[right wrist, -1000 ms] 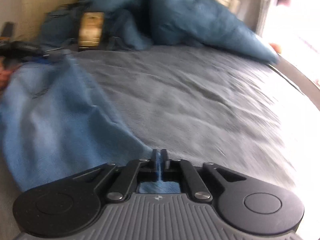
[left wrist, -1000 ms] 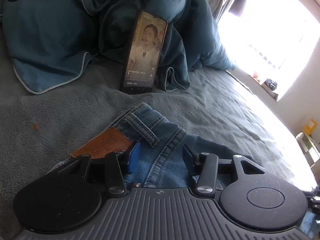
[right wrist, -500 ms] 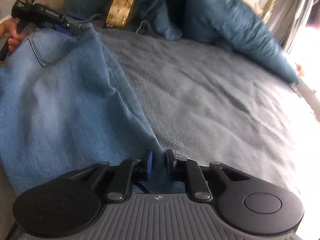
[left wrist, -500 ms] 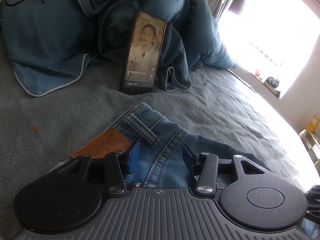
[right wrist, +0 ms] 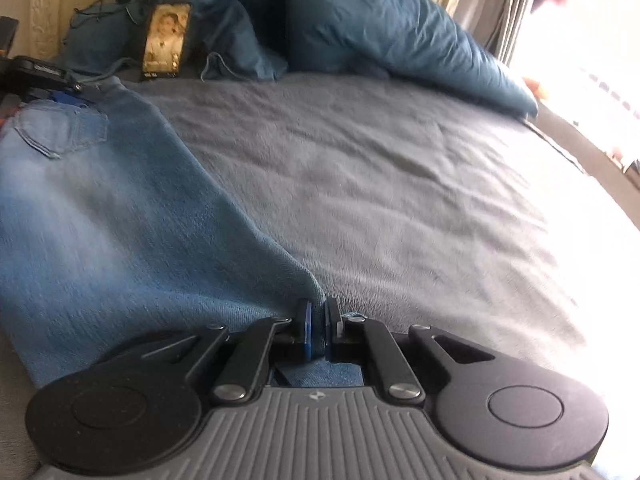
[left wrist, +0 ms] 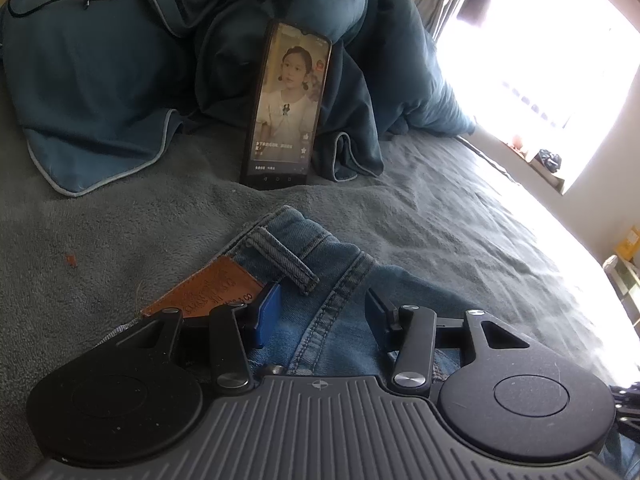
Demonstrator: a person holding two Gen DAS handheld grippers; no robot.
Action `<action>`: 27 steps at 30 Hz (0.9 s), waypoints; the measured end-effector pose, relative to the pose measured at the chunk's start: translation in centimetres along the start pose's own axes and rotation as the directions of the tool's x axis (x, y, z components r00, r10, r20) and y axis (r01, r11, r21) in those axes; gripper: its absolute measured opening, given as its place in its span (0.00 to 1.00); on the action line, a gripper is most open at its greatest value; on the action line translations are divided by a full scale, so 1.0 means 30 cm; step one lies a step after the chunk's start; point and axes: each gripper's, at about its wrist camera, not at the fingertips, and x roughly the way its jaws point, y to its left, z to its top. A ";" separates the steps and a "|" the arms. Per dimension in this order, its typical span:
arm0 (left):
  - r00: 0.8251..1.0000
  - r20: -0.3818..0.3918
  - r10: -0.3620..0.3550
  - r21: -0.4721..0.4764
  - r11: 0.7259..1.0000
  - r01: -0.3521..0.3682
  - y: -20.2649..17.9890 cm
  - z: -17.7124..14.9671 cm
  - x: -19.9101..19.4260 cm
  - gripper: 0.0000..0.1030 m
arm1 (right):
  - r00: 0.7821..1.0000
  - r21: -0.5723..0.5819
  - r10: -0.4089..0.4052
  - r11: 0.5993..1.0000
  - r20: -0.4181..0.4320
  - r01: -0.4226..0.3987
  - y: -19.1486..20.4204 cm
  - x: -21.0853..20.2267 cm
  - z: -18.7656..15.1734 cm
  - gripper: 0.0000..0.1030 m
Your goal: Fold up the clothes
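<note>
Right wrist view: our right gripper [right wrist: 316, 326] pinched the soft, heavy jeans [right wrist: 120, 232] edge; our left gripper [left wrist: 322, 312] stood spread over the waistband.

The jeans [left wrist: 336, 280] are mid-blue denim, washed paler across the leg [right wrist: 120, 216], with lighter stitching along the seams and a tan-brown leather patch [left wrist: 200, 292] stamped with dark lettering. They lie on a plain grey fleece blanket [left wrist: 440, 216] carrying one small orange-red speck [left wrist: 71, 260], and behind it the duvet [left wrist: 280, 0] is dark teal with pale blue piping along the pillow's [left wrist: 92, 92] edge. The gripper bodies are black and ribbed grey, their pads [left wrist: 267, 312] bright blue, and the phone [left wrist: 285, 108] is black-framed, its screen seemingly cream and beige.
</note>
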 end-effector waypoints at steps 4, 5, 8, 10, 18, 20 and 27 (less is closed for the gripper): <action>1.000 0.000 0.006 0.008 1.000 -0.006 -0.003 -0.002 0.001 0.47 | 1.000 0.129 0.023 0.991 -0.009 -0.022 -0.039 0.023 -0.011 0.07; 1.000 -0.002 0.006 0.008 1.000 -0.006 -0.003 -0.001 0.001 0.47 | 0.999 0.185 0.034 0.982 -0.001 -0.033 -0.058 0.002 -0.015 0.08; 1.000 -0.005 0.003 0.003 1.000 -0.003 0.000 0.000 0.003 0.47 | 1.000 0.349 0.008 0.937 0.030 -0.018 -0.123 -0.128 -0.052 0.19; 1.000 -0.006 0.001 0.004 1.000 -0.001 0.000 0.000 0.003 0.47 | 0.996 0.422 -0.033 0.907 0.084 -0.006 -0.158 -0.292 -0.111 0.20; 0.997 -0.023 -0.070 -0.102 0.993 0.067 0.019 0.041 -0.014 0.58 | 0.924 0.471 -0.186 0.882 0.334 0.007 -0.138 -1.021 -0.367 0.39; 0.993 0.004 -0.115 -0.172 0.978 0.114 0.033 0.057 -0.047 0.62 | 0.923 0.382 -0.157 0.924 0.351 0.012 -0.059 -1.029 -0.350 0.47; 0.977 0.125 -0.172 -0.341 0.918 0.205 0.115 0.040 -0.254 0.67 | 0.925 0.044 0.067 0.995 0.374 -0.089 0.311 -0.834 -0.217 0.70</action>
